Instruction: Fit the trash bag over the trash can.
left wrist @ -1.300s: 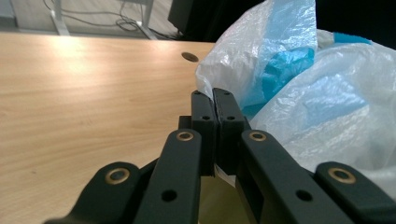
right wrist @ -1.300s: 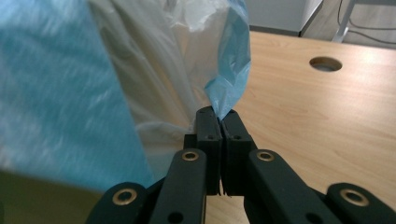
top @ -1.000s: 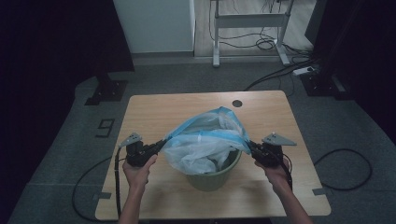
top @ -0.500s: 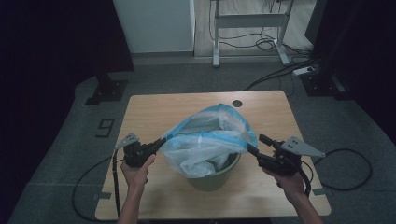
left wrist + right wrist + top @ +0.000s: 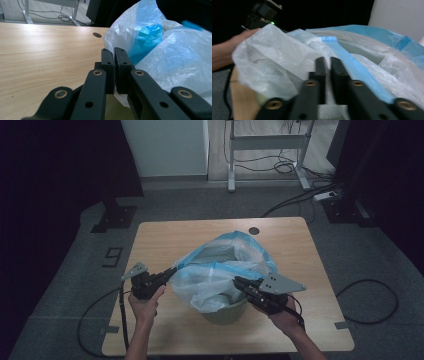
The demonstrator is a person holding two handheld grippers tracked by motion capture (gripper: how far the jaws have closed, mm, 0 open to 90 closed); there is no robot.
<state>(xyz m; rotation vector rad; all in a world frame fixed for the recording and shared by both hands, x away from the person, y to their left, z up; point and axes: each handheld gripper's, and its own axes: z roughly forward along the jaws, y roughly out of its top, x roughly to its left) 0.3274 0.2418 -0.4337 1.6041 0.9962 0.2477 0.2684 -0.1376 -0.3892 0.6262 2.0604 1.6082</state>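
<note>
You pinch the bag's point(image 5: 222, 270) rim in both grippers, left gripper point(image 5: 169, 273) steady, right gripper point(image 5: 239, 282) having just snapped closed on a fresh fold. Next, likely draw the film down over the bin point(image 5: 225, 311).

The left gripper point(image 5: 172, 270) is pointing to the right, its jaws pressing together on the thin plastic bag point(image 5: 220, 275). The right gripper point(image 5: 239, 281) is pointing to the left, its jaws having just been closing on the same bag.

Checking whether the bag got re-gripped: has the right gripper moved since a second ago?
Yes. The right gripper has come in from the bin's right side to the near right part of the bag, nearer the table's front edge; its jaws have just closed.
</note>
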